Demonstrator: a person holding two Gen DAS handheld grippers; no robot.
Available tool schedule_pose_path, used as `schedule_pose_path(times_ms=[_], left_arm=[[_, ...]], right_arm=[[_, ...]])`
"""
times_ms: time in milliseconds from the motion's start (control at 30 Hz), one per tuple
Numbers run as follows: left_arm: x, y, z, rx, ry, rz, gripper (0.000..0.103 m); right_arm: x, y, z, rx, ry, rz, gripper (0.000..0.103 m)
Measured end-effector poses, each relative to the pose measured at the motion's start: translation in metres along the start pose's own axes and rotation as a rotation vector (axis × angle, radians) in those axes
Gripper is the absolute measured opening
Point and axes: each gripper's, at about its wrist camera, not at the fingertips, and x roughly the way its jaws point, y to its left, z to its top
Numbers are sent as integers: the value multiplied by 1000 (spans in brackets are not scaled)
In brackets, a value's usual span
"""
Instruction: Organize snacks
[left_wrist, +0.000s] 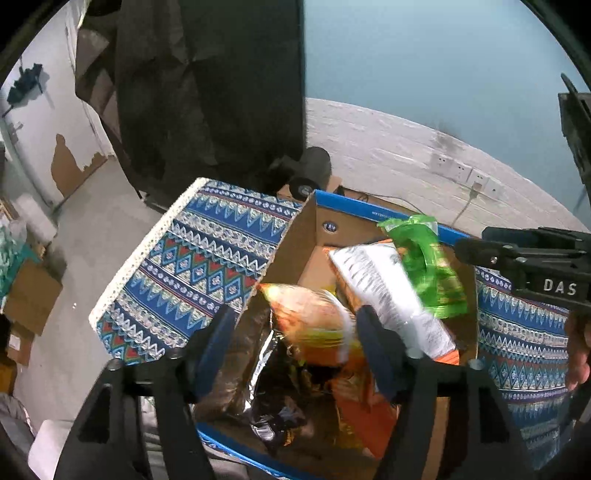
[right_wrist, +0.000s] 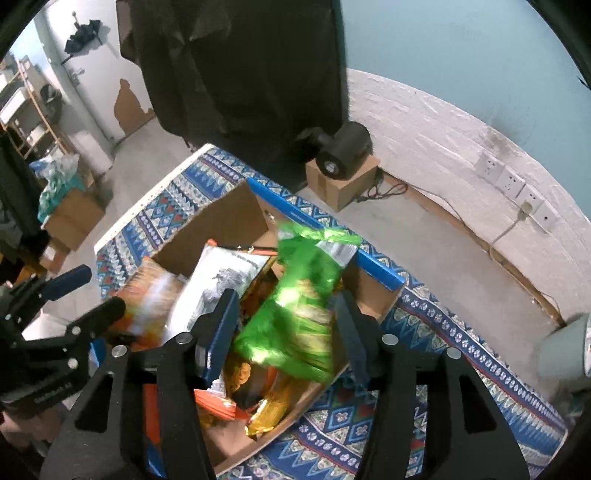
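Currently both claws, jaws parted, are dropping an orange bag (left_wrist: 314, 321) and a green bag (right_wrist: 295, 314) into the cardboard box (left_wrist: 299, 236); next, fetch more snacks.

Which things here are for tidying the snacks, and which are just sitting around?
For the snack job:
cardboard box
green snack bag
orange snack bag
white snack bag
left gripper
right gripper

Just sitting around:
patterned tablecloth
black lamp on a small box
wall sockets
dark hanging coat

Two close wrist views, steeply downward, both over the same snack-filled cardboard box (left_wrist: 373, 218).
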Motion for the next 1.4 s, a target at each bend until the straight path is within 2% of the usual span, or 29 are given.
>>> schedule_pose_path(times_ms=[67,267,533,767,1000,1400], left_arm=[[-5,-1,0,1,-9,2,79],[-17,-1,-2,2,-20,-4,83],[-33,4,-6,-14,-35,-4,86],[-54,1,-10,3,-83,6,90],[-67,-9,-15,41,-127,10,102],[-76,-23,-23,74,-130,1,102]], right_arm=[[-8,2,0,-6,-19,-3,63],[-30,7,-8,-18,-60,-33,71],[-60,9,-29,-37,-87,-67,72],[-84,10,-47,-42,-111,-85,72],[-101,9,-60,-38,-133,-89,73],[-107,-5,-78,-20,-125,-107,73]])
